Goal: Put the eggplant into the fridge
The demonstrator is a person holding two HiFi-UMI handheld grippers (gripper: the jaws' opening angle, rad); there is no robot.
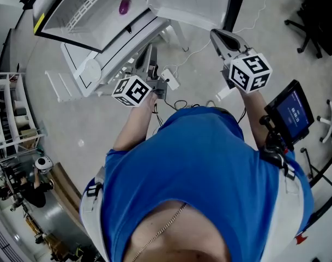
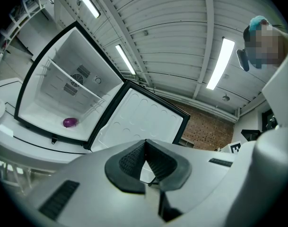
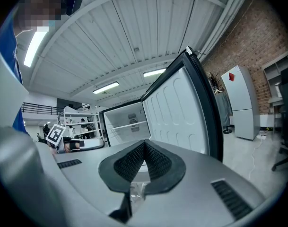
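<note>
The small purple eggplant (image 1: 125, 5) already lies on the floor of the white box-shaped fridge (image 2: 44, 79), below its white wire shelf (image 2: 73, 82) and a little way in from the front sill, so the task's main work looks done. What seems left is backing off cleanly and perhaps shutting the white fridge door (image 3: 181, 112), which stands swung wide open. The left claw (image 2: 144, 143) has its dark ribbed pads pressed together with nothing between them, and the right claw (image 3: 144, 144) is likewise closed and empty. Both are held out level in front of the person in the blue shirt (image 1: 209, 162), apart from the fridge and touching nothing. If the door is to be closed, the right claw is the better choice, since the door hangs on its side. Keeping that claw closed and using it as a blunt pusher against the door's outer face, near the free edge, would give the most leverage. A slow, steady swing would keep the light fridge from shifting. The left claw should keep clear of the opening so that it is not caught against the frame. The eggplant appears far enough inside not to foul the seal, though a glance before the last part of the swing would confirm this. White cables (image 1: 182, 59) trail across the grey floor near the feet, so any step forward needs care.
</note>
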